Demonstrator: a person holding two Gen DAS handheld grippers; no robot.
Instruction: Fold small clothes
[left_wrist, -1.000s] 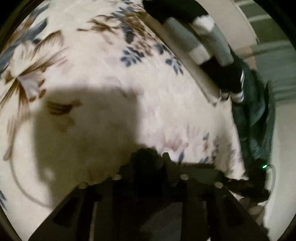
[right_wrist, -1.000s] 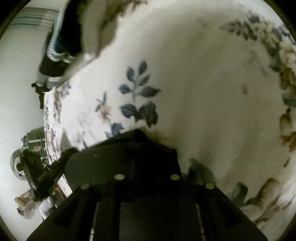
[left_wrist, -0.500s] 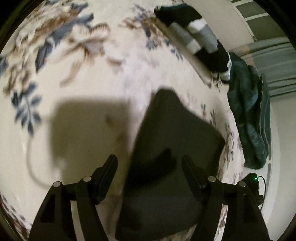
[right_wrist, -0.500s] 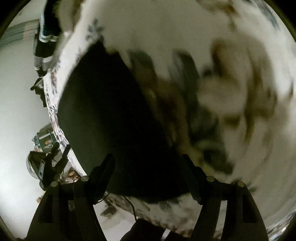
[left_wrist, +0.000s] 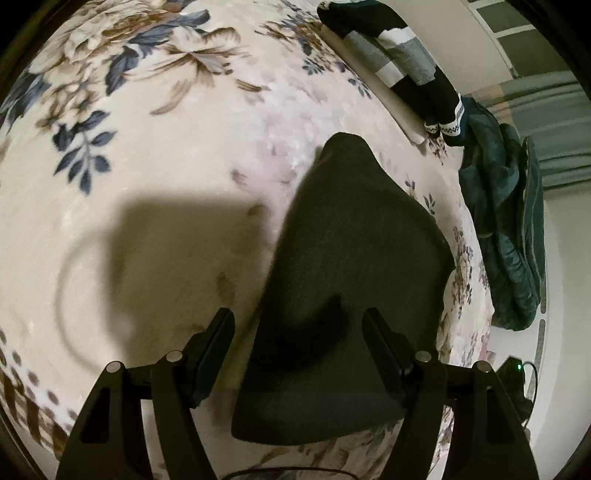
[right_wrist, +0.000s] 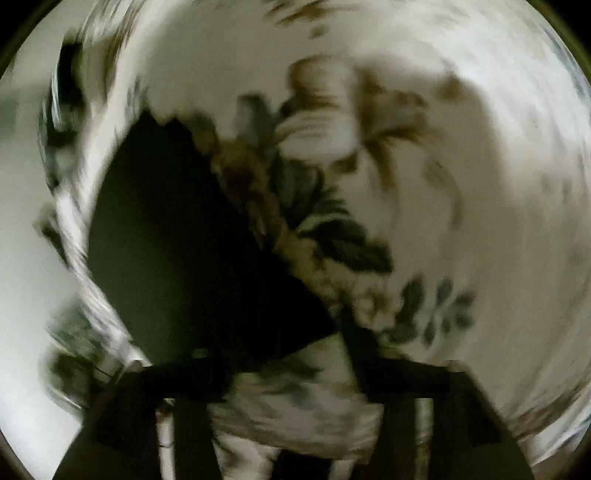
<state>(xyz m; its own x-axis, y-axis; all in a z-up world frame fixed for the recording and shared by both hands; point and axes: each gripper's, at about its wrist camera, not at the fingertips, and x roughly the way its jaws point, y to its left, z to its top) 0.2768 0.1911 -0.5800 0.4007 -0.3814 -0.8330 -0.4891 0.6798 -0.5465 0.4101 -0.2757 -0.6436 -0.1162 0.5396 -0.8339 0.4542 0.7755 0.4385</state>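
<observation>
Cream plush blanket w/ blue-brown floral print (left_wrist: 155, 155) fills most of both views. On it, centre-right of left wrist frame, lies the dark, flat folded cloth (left_wrist: 354, 258), roughly a trapezoid w/ smooth edges; in the right wrist frame, heavily blurred, it sits left of centre (right_wrist: 184, 251). Looks like this piece's fold is done & laid down. Upper right: black-grey-white striped garment (left_wrist: 399, 62) & crumpled teal jacket (left_wrist: 506, 229), maybe next, can't say. Left gripper (left_wrist: 299, 354) jaws spread wide, holding nothing, cloth just beneath. Right gripper (right_wrist: 291, 373) blurred, jaws apart, nothing btwn them.
</observation>
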